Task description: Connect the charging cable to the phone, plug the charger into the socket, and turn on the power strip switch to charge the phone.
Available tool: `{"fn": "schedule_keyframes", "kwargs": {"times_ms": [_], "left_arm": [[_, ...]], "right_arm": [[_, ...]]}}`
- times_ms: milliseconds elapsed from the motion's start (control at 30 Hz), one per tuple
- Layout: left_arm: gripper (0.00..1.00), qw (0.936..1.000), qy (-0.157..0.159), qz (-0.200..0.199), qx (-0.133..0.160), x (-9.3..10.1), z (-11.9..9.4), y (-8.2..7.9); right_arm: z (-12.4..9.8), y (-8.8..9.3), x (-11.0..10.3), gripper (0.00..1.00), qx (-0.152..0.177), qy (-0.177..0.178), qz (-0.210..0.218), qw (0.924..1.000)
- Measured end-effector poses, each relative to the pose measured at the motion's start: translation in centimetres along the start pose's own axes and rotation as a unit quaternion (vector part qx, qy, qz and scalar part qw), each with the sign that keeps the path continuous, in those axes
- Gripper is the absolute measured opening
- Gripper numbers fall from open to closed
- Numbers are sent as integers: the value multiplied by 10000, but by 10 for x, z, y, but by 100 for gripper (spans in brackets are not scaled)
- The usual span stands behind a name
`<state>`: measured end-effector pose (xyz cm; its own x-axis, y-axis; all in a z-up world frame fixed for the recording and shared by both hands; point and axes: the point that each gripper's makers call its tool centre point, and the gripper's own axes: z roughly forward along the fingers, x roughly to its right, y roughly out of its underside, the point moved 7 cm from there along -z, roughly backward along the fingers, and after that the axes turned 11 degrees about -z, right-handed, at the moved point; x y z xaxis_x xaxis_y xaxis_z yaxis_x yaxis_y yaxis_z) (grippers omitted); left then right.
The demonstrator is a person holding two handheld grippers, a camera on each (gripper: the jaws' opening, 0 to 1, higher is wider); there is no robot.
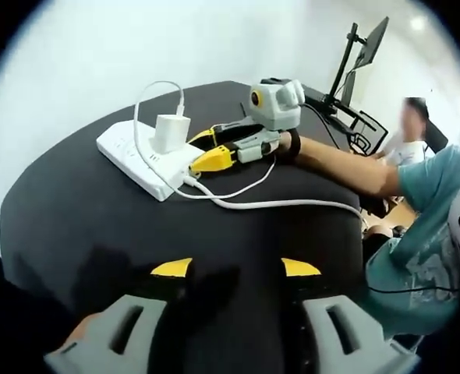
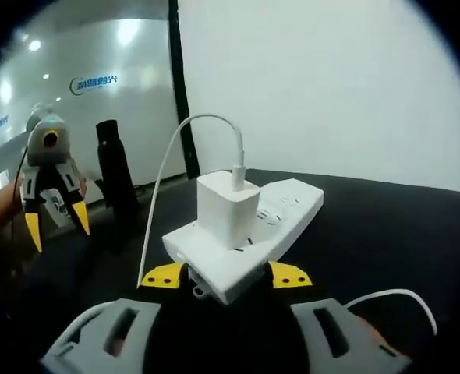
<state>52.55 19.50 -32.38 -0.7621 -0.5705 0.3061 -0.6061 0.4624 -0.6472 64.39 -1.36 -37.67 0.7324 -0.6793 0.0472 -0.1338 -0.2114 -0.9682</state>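
A white power strip [image 1: 140, 152] lies on the black table [image 1: 74, 218] with a white charger [image 1: 170, 132] plugged into its top. A thin white cable [image 1: 148, 97] loops up from the charger. My right gripper [image 1: 208, 148] reaches in from the right, its yellow-tipped jaws spread on either side of the strip's near end. In the right gripper view the strip [image 2: 288, 206] and charger [image 2: 226, 206] lie close ahead of my right gripper [image 2: 226, 274]. My left gripper [image 1: 236, 267] stands open over bare table, and appears held up at the left [image 2: 57, 224].
The strip's thick white cord [image 1: 292, 204] runs right across the table toward a person's teal sleeve [image 1: 433, 210]. A monitor arm [image 1: 355, 70] stands at the table's far right. A black post [image 2: 115, 175] rises beside the left gripper.
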Motion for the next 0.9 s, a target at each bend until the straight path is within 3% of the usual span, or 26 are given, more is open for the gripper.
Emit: {"fn": "schedule_keyframes", "kwargs": {"times_ms": [133, 200, 333, 433, 533, 633, 800, 900], "left_arm": [[37, 10000, 2, -27, 33, 2, -1, 0], [38, 10000, -38, -5, 23, 5, -4, 1], [41, 9999, -62, 6, 111, 15, -11, -5], [49, 9998, -130, 77, 149, 26, -14, -12], [71, 9988, -179, 52, 447, 41, -15, -25], [79, 9984, -203, 116, 511, 56, -15, -31], [91, 9982, -287, 207, 493, 75, -11, -33], [95, 9975, -346, 254, 563, 81, -8, -32]], "right_arm": [[-1, -1, -1, 40, -17, -1, -58, 10000], [-8, -6, -4, 47, 18, -36, -68, 10000], [-33, -20, -7, 53, 131, -57, -184, 9997], [-59, -30, -5, 63, 89, -133, -278, 9995], [-95, -42, -2, 80, 28, -282, -354, 9990], [-130, -49, 0, 91, -57, -293, -508, 9983], [-202, -58, 2, 93, -10, -186, -555, 9983], [-248, -60, 13, 93, 17, 165, -646, 9978]]}}
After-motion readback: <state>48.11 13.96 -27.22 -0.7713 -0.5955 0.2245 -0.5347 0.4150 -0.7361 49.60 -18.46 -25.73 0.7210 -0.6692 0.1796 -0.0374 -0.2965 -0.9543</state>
